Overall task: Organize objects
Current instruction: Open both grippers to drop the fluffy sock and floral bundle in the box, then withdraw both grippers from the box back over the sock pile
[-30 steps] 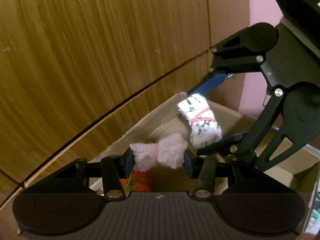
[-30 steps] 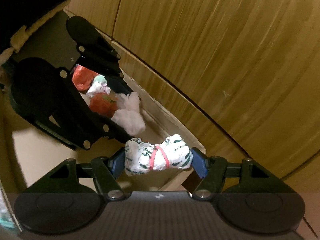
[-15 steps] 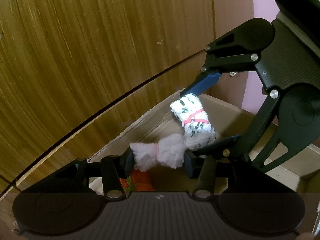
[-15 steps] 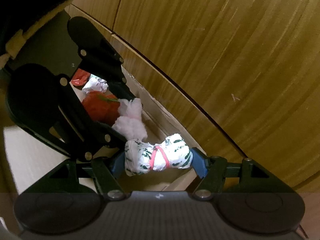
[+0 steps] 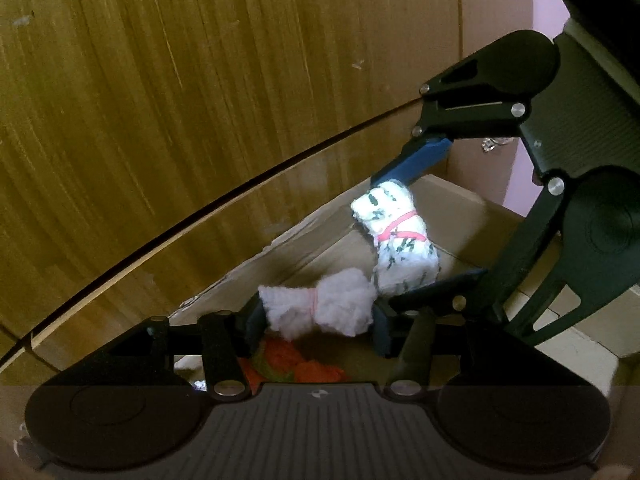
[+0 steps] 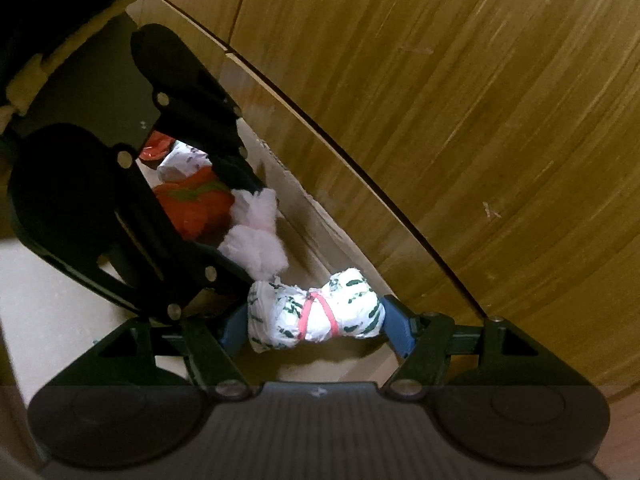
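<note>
My left gripper (image 5: 316, 320) hovers over an open cardboard box (image 5: 460, 200) with a fluffy white bundle (image 5: 320, 308), tied with a pink band, between its pads. Its jaws are opening, and the bundle still touches both pads. Just to the right, my right gripper (image 5: 394, 240) is shut on a white bundle with green marks (image 6: 316, 316), bound by a crossed pink band. In the right wrist view the left gripper (image 6: 248, 232) shows at the left with the fluffy bundle (image 6: 256, 240), and my right gripper (image 6: 316, 320) is in the foreground.
Inside the box lie orange bundles (image 5: 288, 364) (image 6: 192, 204), a white printed bundle (image 6: 180, 164) and a red one (image 6: 154, 150). Wooden cabinet panels (image 5: 200, 120) rise right behind the box. A pink wall (image 5: 548, 12) shows at the far right.
The left jaws stand slightly wider around the fluffy bundle. Both views have tilted a little, and more of the orange bundles shows beneath the left gripper. Each bundle stays between its pads.
</note>
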The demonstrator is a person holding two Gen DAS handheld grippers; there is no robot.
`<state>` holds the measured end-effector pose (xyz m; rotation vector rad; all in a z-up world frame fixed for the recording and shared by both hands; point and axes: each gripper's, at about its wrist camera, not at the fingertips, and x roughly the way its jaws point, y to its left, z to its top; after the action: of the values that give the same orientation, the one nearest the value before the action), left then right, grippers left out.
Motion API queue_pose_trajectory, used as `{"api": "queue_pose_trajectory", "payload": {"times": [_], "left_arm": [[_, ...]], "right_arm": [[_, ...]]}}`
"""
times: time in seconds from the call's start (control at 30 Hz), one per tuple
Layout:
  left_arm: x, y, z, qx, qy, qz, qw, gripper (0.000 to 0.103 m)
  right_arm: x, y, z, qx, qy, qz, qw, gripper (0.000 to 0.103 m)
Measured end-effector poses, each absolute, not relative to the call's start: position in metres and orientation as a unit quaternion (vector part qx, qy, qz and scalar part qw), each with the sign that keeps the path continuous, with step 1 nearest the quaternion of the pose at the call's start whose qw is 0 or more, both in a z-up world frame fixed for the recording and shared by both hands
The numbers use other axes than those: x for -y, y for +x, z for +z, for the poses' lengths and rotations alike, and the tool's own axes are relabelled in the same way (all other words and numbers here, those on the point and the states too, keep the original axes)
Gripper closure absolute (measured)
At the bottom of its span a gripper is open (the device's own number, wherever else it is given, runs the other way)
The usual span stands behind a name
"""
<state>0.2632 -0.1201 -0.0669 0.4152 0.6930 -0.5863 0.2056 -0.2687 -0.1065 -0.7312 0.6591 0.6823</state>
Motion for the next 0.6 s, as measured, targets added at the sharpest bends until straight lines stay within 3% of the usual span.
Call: {"api": "queue_pose_trajectory", "payload": {"times": [0.2,0.3,0.6], "left_arm": [[0.11,0.26,-0.063,-0.329,0.2,-0.269,0.883,0.028],[0.103,0.257,-0.056,-0.331,0.193,-0.273,0.882,0.027],[0.112,0.199,0.005,-0.309,0.134,-0.276,0.9,0.011]], "right_arm": [[0.269,0.198,-0.1,-0.306,-0.352,0.316,0.826,0.03],[0.272,0.191,-0.091,-0.305,-0.35,0.316,0.828,0.03],[0.298,0.144,-0.033,-0.277,-0.309,0.307,0.856,0.029]]}}
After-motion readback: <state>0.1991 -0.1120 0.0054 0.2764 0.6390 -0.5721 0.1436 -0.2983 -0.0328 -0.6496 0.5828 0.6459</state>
